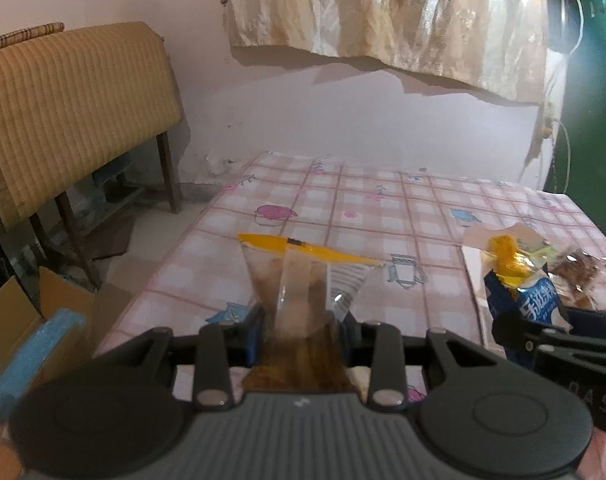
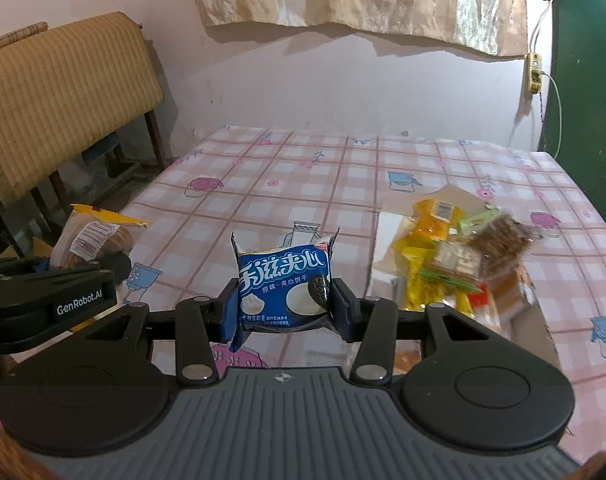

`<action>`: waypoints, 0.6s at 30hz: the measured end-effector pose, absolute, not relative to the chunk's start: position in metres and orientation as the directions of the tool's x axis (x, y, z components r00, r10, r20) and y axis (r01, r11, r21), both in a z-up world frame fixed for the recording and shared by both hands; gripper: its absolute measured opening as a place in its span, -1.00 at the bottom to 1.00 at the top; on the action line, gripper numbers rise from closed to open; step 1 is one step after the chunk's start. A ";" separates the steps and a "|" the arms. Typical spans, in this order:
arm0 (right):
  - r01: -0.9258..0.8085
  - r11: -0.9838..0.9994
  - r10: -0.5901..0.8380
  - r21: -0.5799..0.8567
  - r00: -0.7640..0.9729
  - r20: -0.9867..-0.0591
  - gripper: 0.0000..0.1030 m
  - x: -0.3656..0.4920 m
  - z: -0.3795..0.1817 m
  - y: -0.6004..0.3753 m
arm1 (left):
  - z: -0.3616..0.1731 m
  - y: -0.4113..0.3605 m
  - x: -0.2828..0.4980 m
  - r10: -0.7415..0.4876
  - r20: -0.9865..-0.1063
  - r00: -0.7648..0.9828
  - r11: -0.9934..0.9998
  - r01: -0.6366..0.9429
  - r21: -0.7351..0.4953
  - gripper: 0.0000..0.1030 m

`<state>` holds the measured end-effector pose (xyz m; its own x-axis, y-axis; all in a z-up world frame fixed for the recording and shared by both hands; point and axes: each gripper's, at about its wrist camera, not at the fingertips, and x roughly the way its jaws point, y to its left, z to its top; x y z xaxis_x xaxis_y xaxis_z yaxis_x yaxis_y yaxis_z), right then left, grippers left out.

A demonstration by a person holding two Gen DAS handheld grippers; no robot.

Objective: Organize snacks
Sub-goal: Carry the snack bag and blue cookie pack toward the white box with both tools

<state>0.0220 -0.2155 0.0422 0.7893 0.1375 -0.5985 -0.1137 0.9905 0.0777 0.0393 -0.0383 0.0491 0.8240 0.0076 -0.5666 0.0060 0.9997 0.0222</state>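
Observation:
My left gripper (image 1: pixel 301 322) is shut on a clear bread packet with a yellow top strip (image 1: pixel 303 276), held above the pink checked tablecloth (image 1: pixel 367 208). The same bread packet (image 2: pixel 91 240) and the left gripper's body show at the left of the right wrist view. My right gripper (image 2: pixel 285 306) is shut on a blue sandwich-biscuit packet (image 2: pixel 283 280), lifted over the table; that blue packet (image 1: pixel 523 304) also appears at the right edge of the left wrist view. A pile of yellow, green and brown snack packets (image 2: pixel 451 260) lies in an open cardboard box at the right.
The cardboard box (image 2: pixel 387 232) sits on the table's right side. A bench draped in tan cloth (image 1: pixel 71 104) stands to the left by the wall. Another cardboard box (image 1: pixel 19 312) is on the floor at lower left. A green door (image 2: pixel 583 80) is at the right.

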 end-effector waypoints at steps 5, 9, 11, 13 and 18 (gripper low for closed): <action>-0.106 0.992 0.127 0.070 0.800 -0.586 0.12 0.004 0.050 -0.226 | 0.052 -0.050 0.019 -0.008 -0.559 0.829 0.999 0.027 0.026 -0.34; -0.091 0.993 0.118 0.076 0.810 -0.575 0.13 -0.017 0.057 -0.239 | 0.053 -0.062 0.009 -0.036 -0.557 0.830 0.998 0.058 0.022 -0.34; -0.079 0.994 0.107 0.074 0.814 -0.570 0.12 -0.023 0.059 -0.244 | 0.055 -0.070 0.005 -0.049 -0.554 0.831 0.997 0.077 0.027 -0.34; -0.064 0.995 0.094 0.073 0.818 -0.567 0.13 -0.030 0.061 -0.252 | 0.056 -0.079 0.001 -0.064 -0.550 0.833 0.995 0.096 0.028 -0.34; -0.017 0.996 0.061 0.082 0.827 -0.559 0.13 -0.046 0.064 -0.274 | 0.056 -0.100 -0.008 -0.110 -0.546 0.830 0.989 0.144 0.018 -0.34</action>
<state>-0.0463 -0.2744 0.0642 0.8268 0.0606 -0.5593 -0.0173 0.9964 0.0825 -0.0077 -0.0995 0.0558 0.8303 -0.1103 -0.5463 0.1436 0.9895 0.0185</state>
